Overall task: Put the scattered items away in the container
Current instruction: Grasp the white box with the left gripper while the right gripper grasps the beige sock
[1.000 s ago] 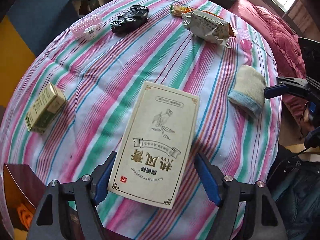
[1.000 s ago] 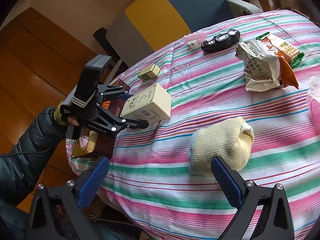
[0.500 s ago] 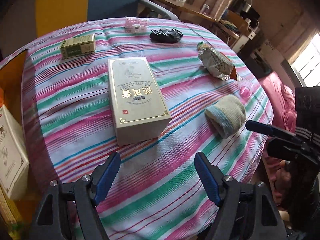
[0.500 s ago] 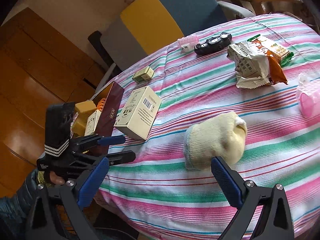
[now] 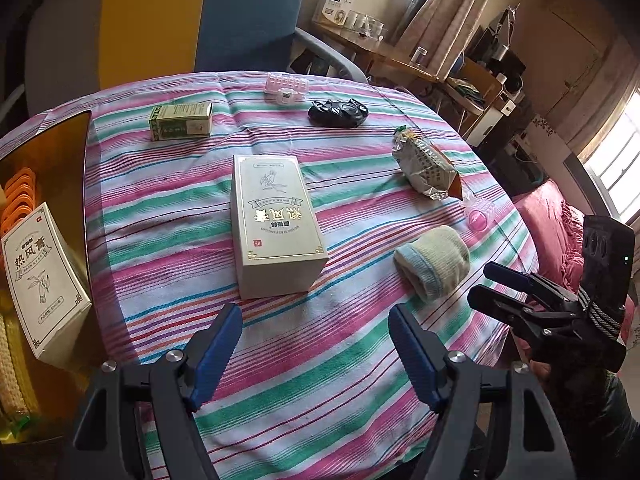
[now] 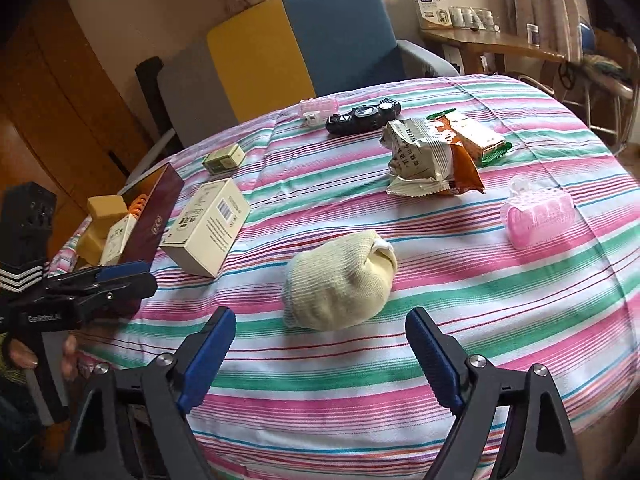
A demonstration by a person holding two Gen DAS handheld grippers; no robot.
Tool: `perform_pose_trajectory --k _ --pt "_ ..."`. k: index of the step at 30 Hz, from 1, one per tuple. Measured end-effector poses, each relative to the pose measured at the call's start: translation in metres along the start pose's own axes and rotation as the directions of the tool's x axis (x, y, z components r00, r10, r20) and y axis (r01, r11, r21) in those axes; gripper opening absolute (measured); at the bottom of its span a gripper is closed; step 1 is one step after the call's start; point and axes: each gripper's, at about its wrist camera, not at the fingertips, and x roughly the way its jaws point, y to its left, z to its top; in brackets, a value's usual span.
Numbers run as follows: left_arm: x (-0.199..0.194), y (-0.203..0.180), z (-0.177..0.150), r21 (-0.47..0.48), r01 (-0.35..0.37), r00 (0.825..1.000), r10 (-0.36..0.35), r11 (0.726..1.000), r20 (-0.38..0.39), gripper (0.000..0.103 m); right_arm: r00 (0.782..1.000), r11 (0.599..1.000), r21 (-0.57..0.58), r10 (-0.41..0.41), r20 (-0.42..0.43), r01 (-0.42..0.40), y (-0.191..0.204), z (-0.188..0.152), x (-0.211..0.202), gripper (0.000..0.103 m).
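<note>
The right gripper [image 6: 320,354] hangs empty just short of the rolled cream sock [image 6: 340,282], its jaws having just been closing a little, nothing yet between them and the gap only slightly wider than the sock. The left gripper [image 5: 316,354] stands wide and empty above the striped counter [image 5: 340,380], with the pale carton [image 5: 276,224] lying flat just ahead. The container [image 5: 52,152] sits at the counter's left edge, already holding a similar carton and orange pieces. The soft sock could squash and slip out if pinched near its rounded end, and a low approach may snag the loose cloth. The carton looks wide for the left jaws.
</note>
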Motion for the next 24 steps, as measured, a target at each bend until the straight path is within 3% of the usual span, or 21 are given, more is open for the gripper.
perform_pose_trajectory --k 12,15,18,24 --pt "0.026 0.002 0.029 -0.005 -0.015 0.999 0.014 1.000 -0.030 0.077 0.994 0.986 -0.136 -0.103 -0.036 0.097 0.015 0.011 0.038 0.088" --pt "0.030 0.004 0.035 -0.011 -0.026 0.999 0.025 1.000 -0.030 0.077 0.991 0.982 -0.149 -0.127 -0.039 0.120 0.015 0.009 0.046 0.085" --pt "0.026 0.007 0.038 -0.031 -0.021 1.000 0.021 0.999 -0.011 0.077 0.989 0.979 -0.149 -0.146 -0.017 0.142 0.013 0.010 0.046 0.075" --pt "0.025 -0.003 0.044 0.089 -0.101 0.995 0.102 0.991 -0.004 0.078 0.992 0.986 -0.124 -0.121 -0.036 0.115 0.005 0.008 0.052 0.074"
